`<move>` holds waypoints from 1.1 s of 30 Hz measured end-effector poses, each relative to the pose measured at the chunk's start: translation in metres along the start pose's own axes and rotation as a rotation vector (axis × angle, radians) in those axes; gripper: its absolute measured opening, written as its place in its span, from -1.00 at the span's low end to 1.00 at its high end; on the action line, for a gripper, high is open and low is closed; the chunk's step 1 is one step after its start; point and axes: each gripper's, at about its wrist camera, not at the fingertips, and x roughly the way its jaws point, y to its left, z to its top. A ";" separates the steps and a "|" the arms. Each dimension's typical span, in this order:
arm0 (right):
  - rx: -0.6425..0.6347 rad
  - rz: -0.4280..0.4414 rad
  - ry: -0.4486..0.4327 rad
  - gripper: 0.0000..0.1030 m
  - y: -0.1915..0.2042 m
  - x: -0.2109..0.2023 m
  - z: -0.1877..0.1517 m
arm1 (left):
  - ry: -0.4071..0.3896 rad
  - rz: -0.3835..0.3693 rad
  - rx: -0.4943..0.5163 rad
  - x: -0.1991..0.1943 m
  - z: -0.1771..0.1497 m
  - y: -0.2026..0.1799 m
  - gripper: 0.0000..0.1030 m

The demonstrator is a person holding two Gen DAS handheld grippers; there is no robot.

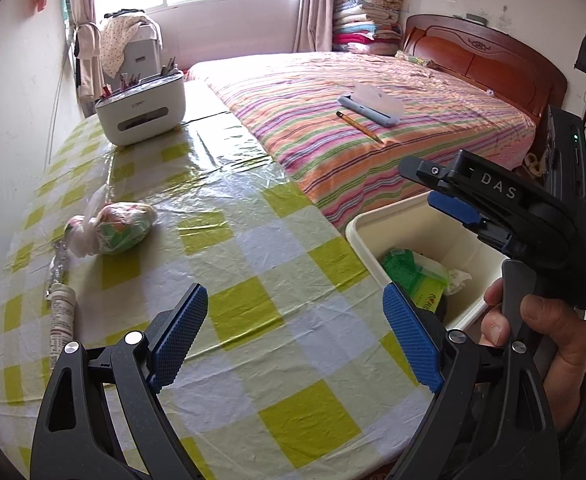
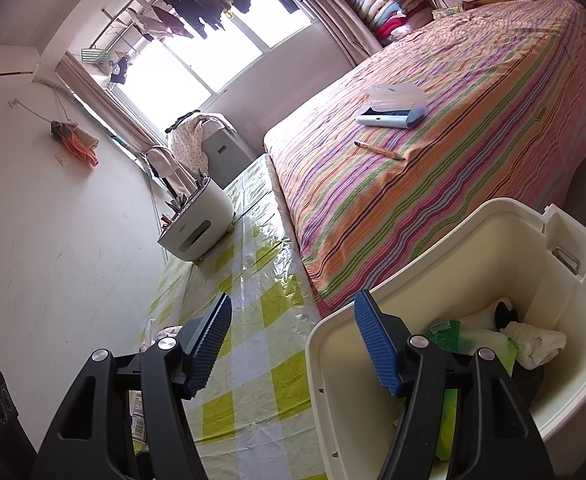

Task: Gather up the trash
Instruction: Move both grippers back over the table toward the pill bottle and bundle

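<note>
In the left wrist view, the right gripper (image 1: 441,188) hides the far corner of the cream trash bin (image 1: 377,216), and 1 blue pad covers part of the green packet (image 1: 407,270). The white bottle's (image 1: 63,312) label print is too small to read. In the right wrist view, the bin's near wall runs off the bottom edge.

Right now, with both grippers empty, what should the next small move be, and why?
Probably send the left gripper, jaws open and empty, forward and left to the knotted plastic bag lying on the checked tablecloth. It looks like the biggest trash left there, and the bin beside the table already holds a green packet and crumpled tissue. The right gripper hangs open at the bin's rim.
</note>
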 end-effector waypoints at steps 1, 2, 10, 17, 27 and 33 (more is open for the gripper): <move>-0.007 0.004 0.005 0.21 0.004 0.002 -0.001 | -0.001 0.010 -0.022 -0.002 0.000 0.009 0.71; -0.014 0.007 0.011 0.21 0.008 0.005 -0.003 | 0.003 0.018 -0.044 -0.004 0.001 0.019 0.71; -0.075 0.032 0.059 0.21 0.042 0.024 -0.018 | 0.066 0.145 -0.209 -0.015 -0.002 0.110 0.71; -0.153 0.066 0.104 0.21 0.084 0.044 -0.033 | 0.160 0.142 -0.438 -0.005 -0.019 0.191 0.71; -0.268 0.097 0.187 0.21 0.146 0.087 -0.063 | 0.240 0.215 -0.464 0.022 -0.040 0.228 0.71; -0.342 0.113 0.230 0.21 0.180 0.123 -0.068 | 0.266 0.226 -0.433 0.035 -0.046 0.233 0.71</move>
